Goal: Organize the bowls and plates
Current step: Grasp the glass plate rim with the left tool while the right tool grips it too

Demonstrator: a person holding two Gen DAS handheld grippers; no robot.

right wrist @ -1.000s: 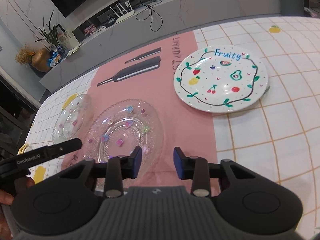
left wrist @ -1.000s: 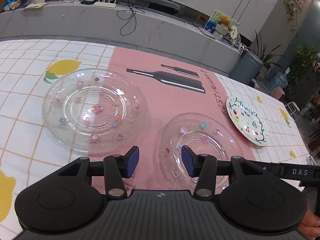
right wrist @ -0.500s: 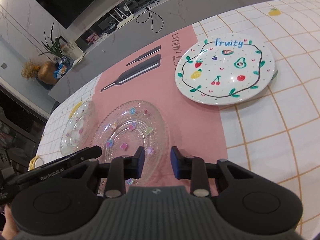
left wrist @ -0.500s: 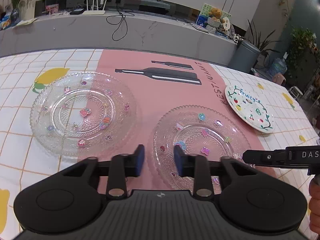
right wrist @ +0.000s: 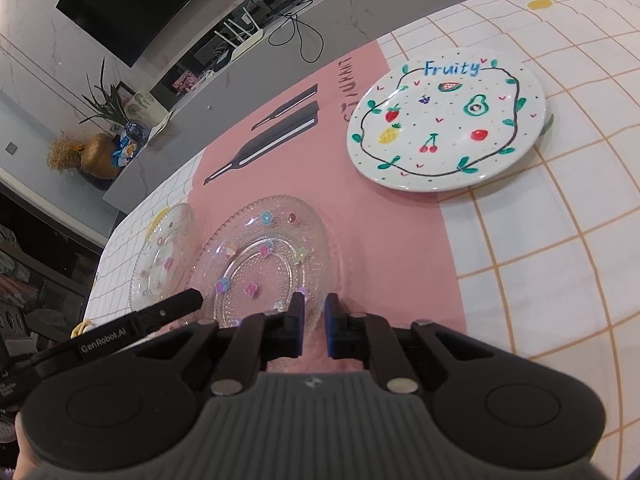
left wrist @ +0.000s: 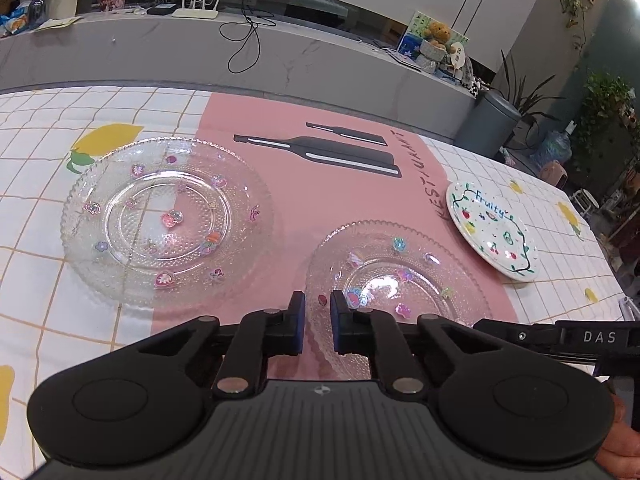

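Two clear glass plates with coloured stickers lie on the table. The larger glass plate (left wrist: 166,220) is at the left; it also shows in the right wrist view (right wrist: 160,264). The smaller glass plate (left wrist: 394,284) lies on the pink runner, also in the right wrist view (right wrist: 266,260). A white "Fruity" plate (left wrist: 492,230) lies to the right, also in the right wrist view (right wrist: 448,124). My left gripper (left wrist: 318,320) hovers over the smaller plate's near-left rim, jaws narrowed to a small gap, empty. My right gripper (right wrist: 314,322) hovers at the same plate's near-right rim, jaws also narrowed, empty.
The table has a white checked cloth with lemons (left wrist: 106,140) and a pink runner (left wrist: 320,184) printed with bottles. A grey counter (left wrist: 200,52) with a router and cables runs behind. A grey bin (left wrist: 488,120) and plants stand at the far right.
Both grippers' jaws have narrowed from wide open to a small gap. Both have moved closer to the smaller glass plate's near rim.
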